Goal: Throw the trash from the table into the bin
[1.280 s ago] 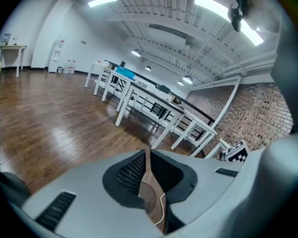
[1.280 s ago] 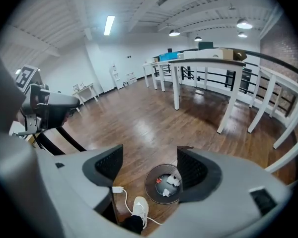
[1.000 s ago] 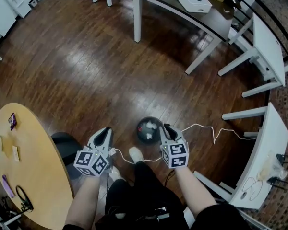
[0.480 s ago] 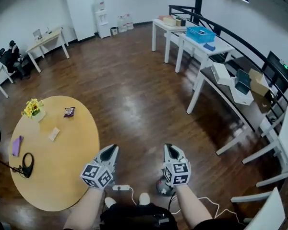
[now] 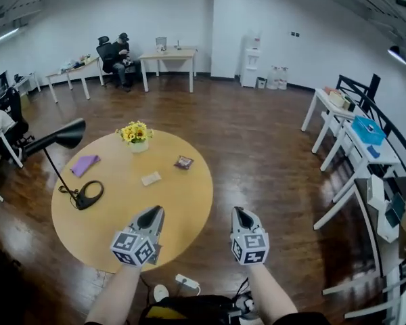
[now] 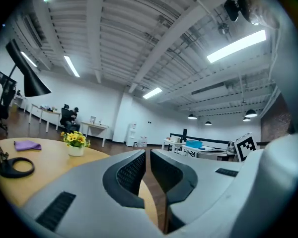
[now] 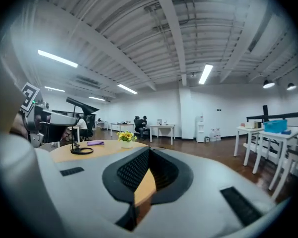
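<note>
Left gripper barely apart, right gripper closed, both empty, levelled toward twelve o'clock where the bench holds a wrapper to fetch

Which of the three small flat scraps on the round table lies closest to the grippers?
The pale rectangular one, mid-table; the dark wrapper and purple piece lie farther off.

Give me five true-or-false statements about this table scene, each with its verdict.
1. Yellow flowers stand on the round table. True.
2. The right tongs hold a wrapper. False: they are shut on nothing.
3. A dark wrapper lies on the table. True.
4. The purple item lies on the floor. False: it is on the table.
5. The left tongs are empty. True.
</note>
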Demonstrator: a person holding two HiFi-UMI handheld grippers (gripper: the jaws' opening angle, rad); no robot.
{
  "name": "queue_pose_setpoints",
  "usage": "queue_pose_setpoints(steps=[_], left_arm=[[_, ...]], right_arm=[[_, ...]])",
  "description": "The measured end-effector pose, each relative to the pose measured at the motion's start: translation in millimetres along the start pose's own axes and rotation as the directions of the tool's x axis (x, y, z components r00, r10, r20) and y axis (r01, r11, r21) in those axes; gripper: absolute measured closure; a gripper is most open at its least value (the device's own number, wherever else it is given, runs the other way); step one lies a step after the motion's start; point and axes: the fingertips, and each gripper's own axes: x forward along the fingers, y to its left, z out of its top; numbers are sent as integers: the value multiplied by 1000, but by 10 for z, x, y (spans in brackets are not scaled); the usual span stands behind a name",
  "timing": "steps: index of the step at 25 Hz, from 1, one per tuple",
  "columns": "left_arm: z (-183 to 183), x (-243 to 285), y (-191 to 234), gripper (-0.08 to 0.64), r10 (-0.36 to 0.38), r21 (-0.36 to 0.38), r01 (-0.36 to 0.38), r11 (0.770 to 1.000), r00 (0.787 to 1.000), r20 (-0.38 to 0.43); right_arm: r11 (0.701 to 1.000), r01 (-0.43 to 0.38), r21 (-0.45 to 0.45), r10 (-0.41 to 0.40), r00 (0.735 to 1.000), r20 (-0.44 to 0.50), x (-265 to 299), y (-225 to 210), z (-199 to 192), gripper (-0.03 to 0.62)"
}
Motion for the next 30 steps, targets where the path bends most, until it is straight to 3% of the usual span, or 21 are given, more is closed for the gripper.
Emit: queue_pose_setpoints(steps=[8, 10, 13, 15, 19, 23, 27, 30], left_arm=[[207, -763, 812, 528, 183, 20, -185, 983, 981, 56], [290, -1071, 1001, 529, 245, 20, -248, 968, 964, 100], [494, -1489, 1288, 543, 343, 9, -351, 936, 919, 197], [519, -1711, 1449, 543, 386, 0, -394, 919, 899, 206], [504, -1992, 1645, 555, 428, -12, -435, 901, 883, 193], [525, -2007, 1737, 555, 422, -15, -427, 904, 887, 188], [453, -1842, 1766, 560, 383, 5, -387, 922, 913, 139], [389, -1694, 1818, 560, 354, -20, -354, 935, 926, 128]], right_arm=[[974, -212, -73, 213, 977, 3, 686, 1214, 267, 591], [961, -259, -98, 260, 966, 3, 742, 1557, 299, 591], [939, -322, -124, 324, 946, -2, 843, 1988, 339, 591], [930, -350, -115, 352, 936, -10, 885, 2211, 291, 591], [915, -390, -102, 390, 921, -23, 956, 2519, 240, 591], [913, -394, -105, 394, 919, -23, 1017, 2641, 285, 591], [924, -364, -113, 364, 931, -27, 1017, 2577, 264, 591], [936, -332, -116, 330, 943, -35, 1026, 2446, 230, 591]])
